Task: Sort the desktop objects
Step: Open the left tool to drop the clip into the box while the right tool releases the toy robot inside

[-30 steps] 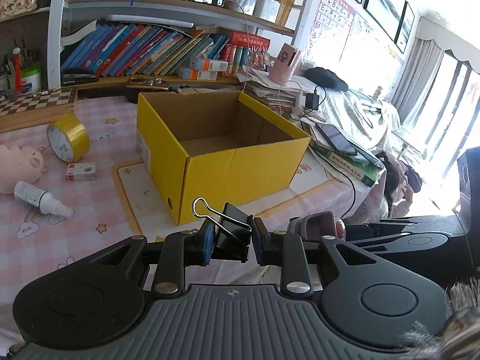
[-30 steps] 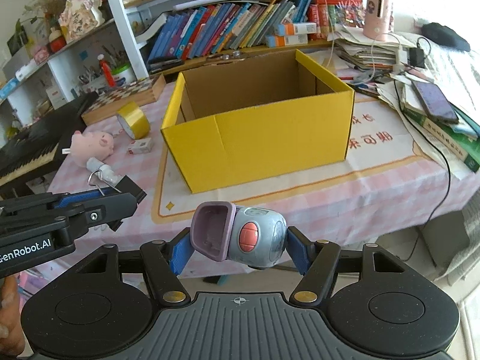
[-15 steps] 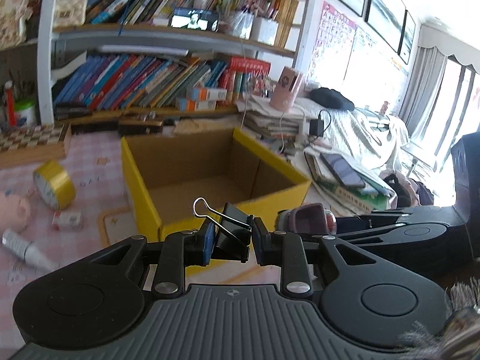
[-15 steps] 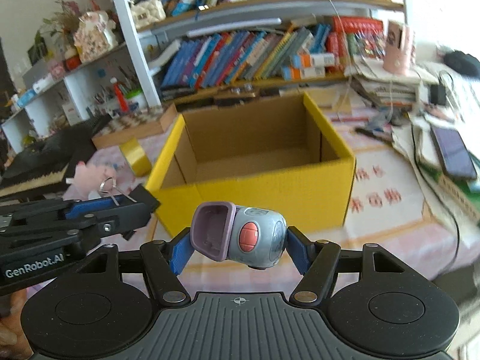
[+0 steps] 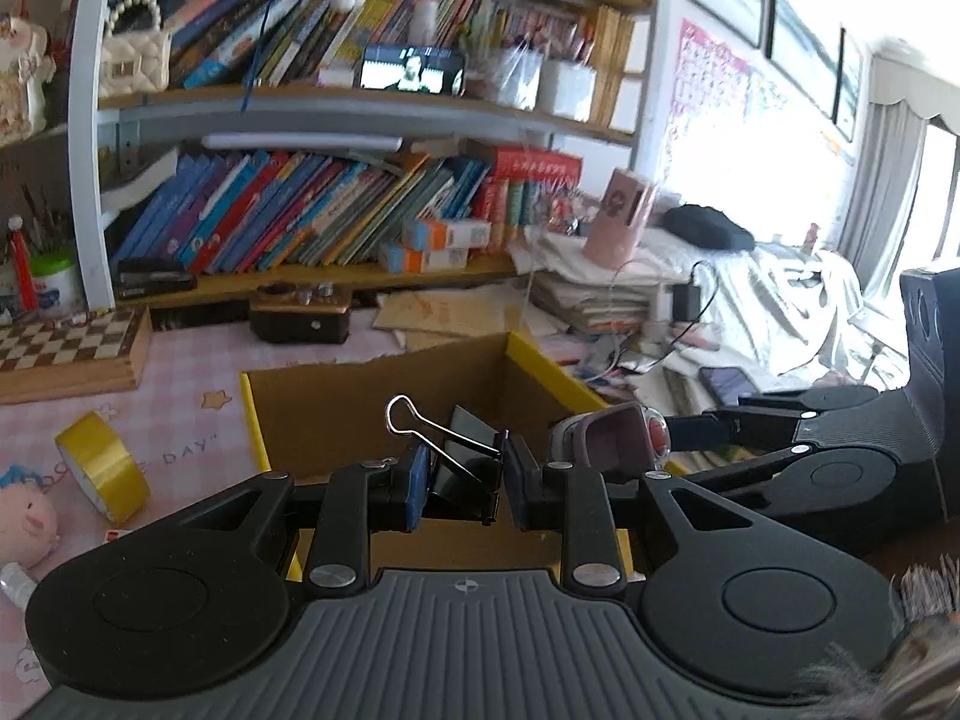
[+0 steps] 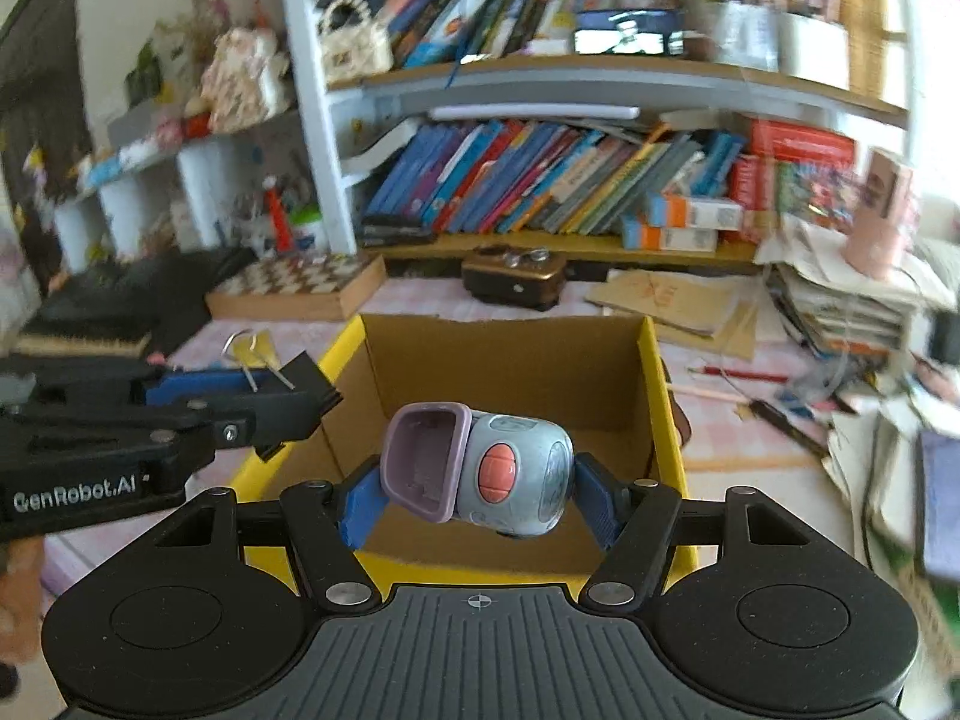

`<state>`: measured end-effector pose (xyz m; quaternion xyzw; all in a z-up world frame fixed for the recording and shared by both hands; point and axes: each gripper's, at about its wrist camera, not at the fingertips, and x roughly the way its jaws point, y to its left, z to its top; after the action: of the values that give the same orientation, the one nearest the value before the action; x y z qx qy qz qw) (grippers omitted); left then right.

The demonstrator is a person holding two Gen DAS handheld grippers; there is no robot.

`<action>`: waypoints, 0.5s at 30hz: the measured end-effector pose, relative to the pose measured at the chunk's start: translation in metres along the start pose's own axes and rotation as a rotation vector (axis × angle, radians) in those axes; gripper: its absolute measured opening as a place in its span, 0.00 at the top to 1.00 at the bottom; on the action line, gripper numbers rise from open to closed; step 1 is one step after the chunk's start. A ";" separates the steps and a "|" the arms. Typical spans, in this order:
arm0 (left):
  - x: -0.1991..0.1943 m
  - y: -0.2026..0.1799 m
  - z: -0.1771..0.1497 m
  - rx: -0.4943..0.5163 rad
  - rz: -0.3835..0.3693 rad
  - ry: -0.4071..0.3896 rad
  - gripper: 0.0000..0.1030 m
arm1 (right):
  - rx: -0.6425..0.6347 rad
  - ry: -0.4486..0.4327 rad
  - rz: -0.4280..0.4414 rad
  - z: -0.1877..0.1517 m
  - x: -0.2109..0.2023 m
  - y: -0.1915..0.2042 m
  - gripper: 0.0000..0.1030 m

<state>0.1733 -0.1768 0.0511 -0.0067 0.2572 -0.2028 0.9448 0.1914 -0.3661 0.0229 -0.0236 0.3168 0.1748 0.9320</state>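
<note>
My left gripper [image 5: 465,483] is shut on a black binder clip [image 5: 462,462] with silver wire handles, held above the near left wall of the yellow cardboard box [image 5: 255,420]. The box is open at the top, and the part of its brown inside that shows holds nothing. My right gripper [image 6: 477,501] is shut on a grey-blue toy [image 6: 510,471] with a purple opening and a red button, hanging over the box [image 6: 660,396]. In the right wrist view the left gripper [image 6: 288,396] with the clip [image 6: 300,387] sits at the box's left rim. In the left wrist view the toy [image 5: 612,441] shows at right.
On the pink checked tablecloth lie a yellow tape roll [image 5: 102,468], a pink pig toy [image 5: 24,516] and a chessboard box [image 5: 66,354]. A brown case [image 6: 513,276], stacked papers [image 6: 840,300] and a pencil [image 6: 744,375] sit behind and right of the box. Bookshelves stand at the back.
Both grippers have moved forward and a little up, from in front of the box to over it, each still gripping its object. The right gripper rolled slightly.
</note>
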 end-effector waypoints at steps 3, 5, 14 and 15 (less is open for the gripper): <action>0.018 0.003 -0.001 0.002 0.028 0.039 0.76 | -0.047 0.053 0.028 0.004 0.019 -0.004 0.35; 0.029 0.003 -0.002 0.013 0.046 0.061 0.76 | -0.103 0.067 0.021 0.003 0.030 -0.003 0.35; 0.080 0.009 0.008 0.112 0.051 0.175 0.76 | -0.228 0.201 0.034 0.020 0.089 -0.013 0.35; 0.086 0.010 0.010 0.119 0.051 0.190 0.76 | -0.258 0.218 0.039 0.022 0.095 -0.012 0.35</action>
<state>0.2494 -0.2017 0.0168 0.0754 0.3334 -0.1934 0.9197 0.2781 -0.3447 -0.0173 -0.1557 0.3912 0.2285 0.8778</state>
